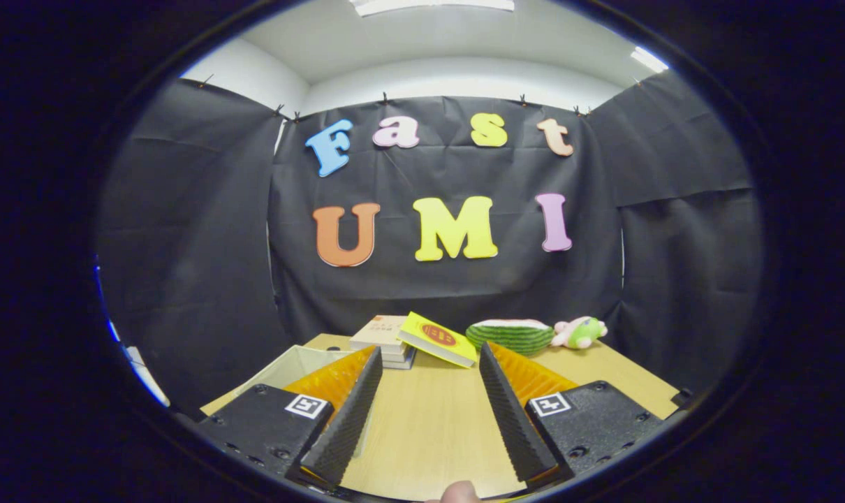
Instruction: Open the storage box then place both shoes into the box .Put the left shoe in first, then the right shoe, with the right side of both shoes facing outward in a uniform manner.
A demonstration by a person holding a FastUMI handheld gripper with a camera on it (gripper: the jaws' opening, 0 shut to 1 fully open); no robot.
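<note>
My gripper (429, 360) is held above a wooden table (429, 426), its two fingers spread wide with nothing between them. Just behind the left finger (349, 412) lies a pale translucent storage box (290, 367), partly hidden by that finger. I cannot tell from here whether its lid is on or off.
Beyond the fingers, at the table's far edge, a stack of books (384, 339) carries a tilted yellow book (438, 339). A watermelon-slice plush (510, 335) and a small pink and green plush toy (579, 332) lie to their right. A fingertip (457, 492) shows at the table's near edge.
</note>
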